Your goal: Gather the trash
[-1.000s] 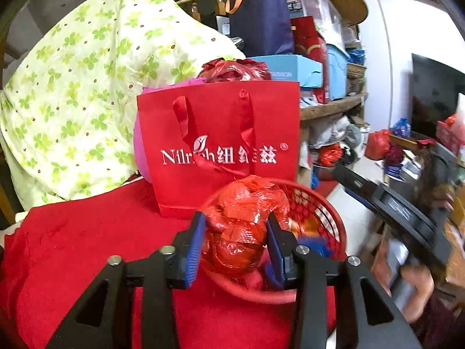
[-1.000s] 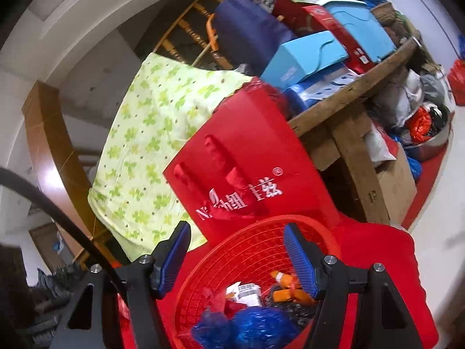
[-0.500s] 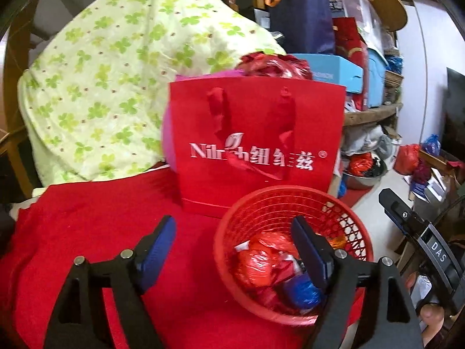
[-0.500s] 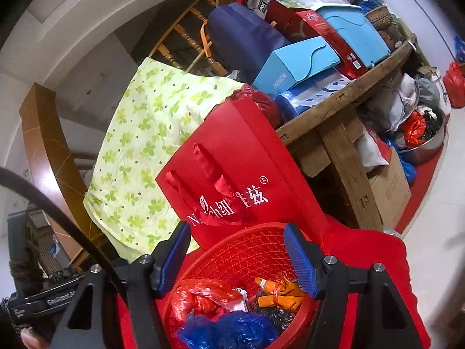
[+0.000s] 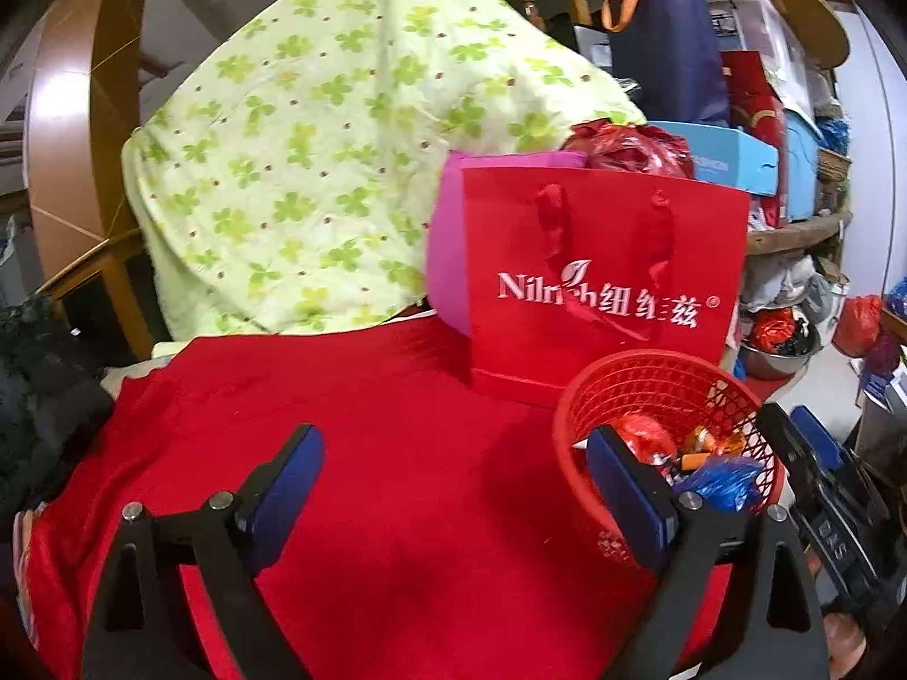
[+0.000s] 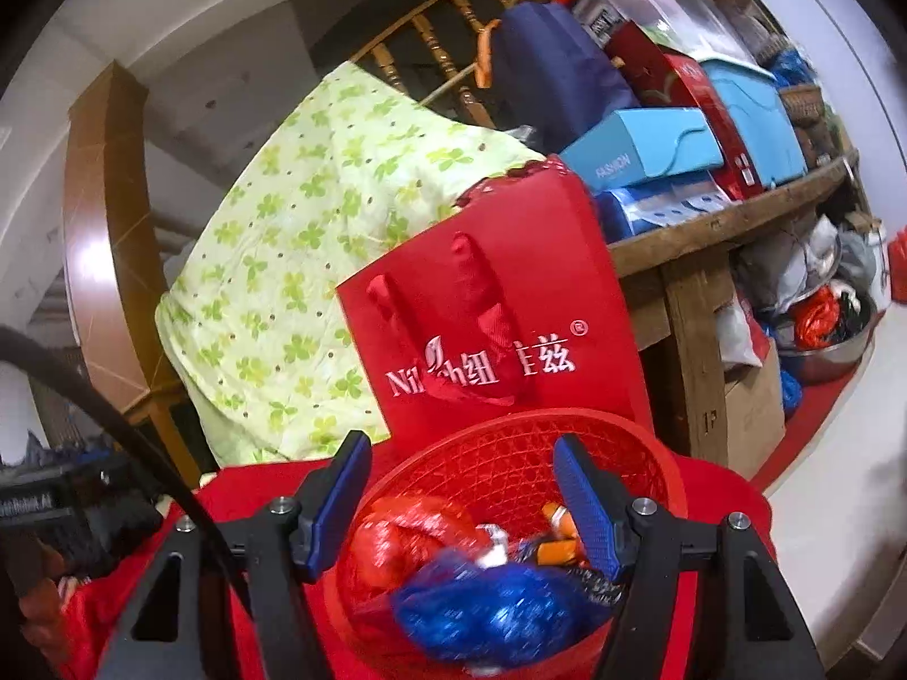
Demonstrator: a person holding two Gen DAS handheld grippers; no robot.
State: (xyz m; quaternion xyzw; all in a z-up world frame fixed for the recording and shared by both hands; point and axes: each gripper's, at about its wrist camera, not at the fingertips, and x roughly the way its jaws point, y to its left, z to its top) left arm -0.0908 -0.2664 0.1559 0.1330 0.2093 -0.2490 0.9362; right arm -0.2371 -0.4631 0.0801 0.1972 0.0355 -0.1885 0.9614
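- The left tongs [image 5: 453,473] are empty and their jaws are opening; only bare red cloth [image 5: 368,425] shows in the gap between the blue pads.
- In the left wrist view, the red mesh basket [image 5: 629,391] sits at the lower right of the frame, on the red cloth, beyond and partly behind the right-hand pad of the left tongs.
- The trash lies inside that basket: a crumpled red plastic bag [image 5: 646,433], an orange wrapper [image 5: 711,447] and a blue plastic bag [image 5: 728,481].
- None of this trash is between the left pads; it all lies to the right of them.
- In the right wrist view, the right tongs [image 6: 462,496] stand spread apart over the basket [image 6: 510,453], which fills the lower middle of the frame.
- The red plastic bag [image 6: 408,538] and the blue plastic bag [image 6: 493,612] lie just below and between the right pads; whether either pad touches the basket rim I cannot tell, but they pinch nothing.
- Behind the basket stands a red gift bag [image 6: 499,306] with white lettering, upright and just beside the basket's far rim.
- A green clover-print quilt [image 5: 317,158] is draped at the upper left, behind the gift bag.
- A person's hand [image 6: 39,617] shows at the lower left edge of the right wrist view, holding the other tool.
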